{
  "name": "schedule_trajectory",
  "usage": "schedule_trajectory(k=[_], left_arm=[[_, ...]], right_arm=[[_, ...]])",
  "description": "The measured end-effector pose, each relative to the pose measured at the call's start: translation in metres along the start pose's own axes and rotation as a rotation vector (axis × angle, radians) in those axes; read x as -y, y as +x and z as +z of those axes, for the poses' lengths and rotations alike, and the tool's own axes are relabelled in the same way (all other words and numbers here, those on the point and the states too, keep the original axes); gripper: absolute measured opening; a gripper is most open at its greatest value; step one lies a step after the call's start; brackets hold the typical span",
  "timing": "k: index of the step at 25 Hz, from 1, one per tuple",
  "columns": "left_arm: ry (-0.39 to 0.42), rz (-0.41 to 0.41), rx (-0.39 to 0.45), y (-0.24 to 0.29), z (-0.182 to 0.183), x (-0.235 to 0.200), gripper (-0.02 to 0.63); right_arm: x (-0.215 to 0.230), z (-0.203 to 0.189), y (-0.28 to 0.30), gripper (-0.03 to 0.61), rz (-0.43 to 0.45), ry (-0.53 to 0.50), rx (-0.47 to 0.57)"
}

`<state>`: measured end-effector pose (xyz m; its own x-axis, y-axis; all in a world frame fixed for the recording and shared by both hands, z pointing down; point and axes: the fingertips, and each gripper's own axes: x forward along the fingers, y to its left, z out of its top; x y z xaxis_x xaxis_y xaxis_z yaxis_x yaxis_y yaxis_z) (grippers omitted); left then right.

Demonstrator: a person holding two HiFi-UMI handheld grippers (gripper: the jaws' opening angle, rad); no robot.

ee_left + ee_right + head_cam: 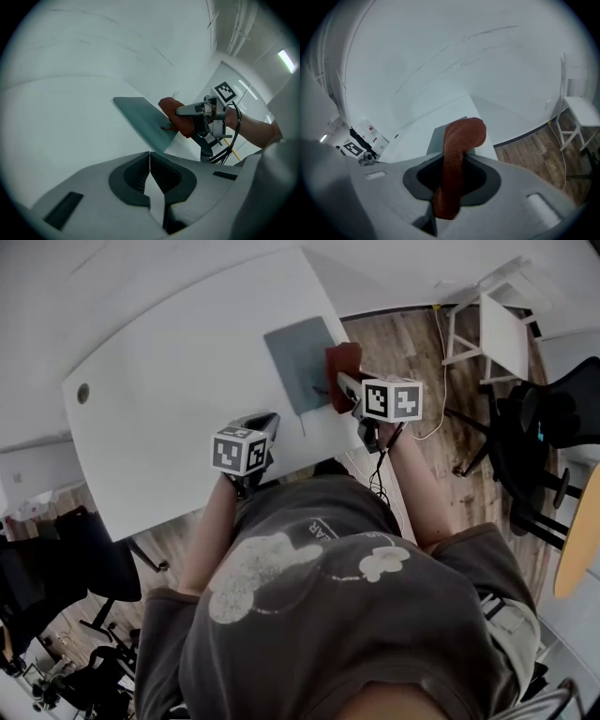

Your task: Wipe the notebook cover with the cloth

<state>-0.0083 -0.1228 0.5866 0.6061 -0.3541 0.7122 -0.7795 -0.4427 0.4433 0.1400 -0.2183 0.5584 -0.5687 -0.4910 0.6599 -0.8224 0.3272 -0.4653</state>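
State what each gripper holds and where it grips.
Right gripper: the cloth, clamped along its length, one end bulging past the jaws. Left gripper: shut, empty.

The flat grey rectangular notebook (300,362) lies on the white rounded table (178,409) near its right edge; the rust-red fabric cloth (343,367), clamped in the right gripper (349,388), sits at the notebook's right edge; the left gripper (263,424), jaws together, hangs to the left, nearer the person.

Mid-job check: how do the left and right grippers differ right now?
The left gripper is shut on nothing; the right gripper is shut on the cloth. The left gripper sits over bare table, left of the notebook; the right gripper is at the notebook's right edge. Both have jaws together.
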Motion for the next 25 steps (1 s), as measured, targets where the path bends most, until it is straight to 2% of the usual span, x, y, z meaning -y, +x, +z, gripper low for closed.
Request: schedule_trajectory(k=[9,16,25], left_arm=[[0.041,-0.101,0.02,-0.05,-0.022,-0.037,-0.006],[0.052,-0.123,0.059,-0.1,-0.038,-0.068,-0.006],[0.083,-0.141,0.117,-0.173,-0.074,-0.106,-0.006]], right_arm=[[-0.068,-0.018,0.015,0.083,-0.069,0.021,0.047],[-0.122,-0.036,0.029,0.083,-0.098,0.051,0.084],[-0.207,-0.084,0.049,0.083,-0.11,0.063,0.096]])
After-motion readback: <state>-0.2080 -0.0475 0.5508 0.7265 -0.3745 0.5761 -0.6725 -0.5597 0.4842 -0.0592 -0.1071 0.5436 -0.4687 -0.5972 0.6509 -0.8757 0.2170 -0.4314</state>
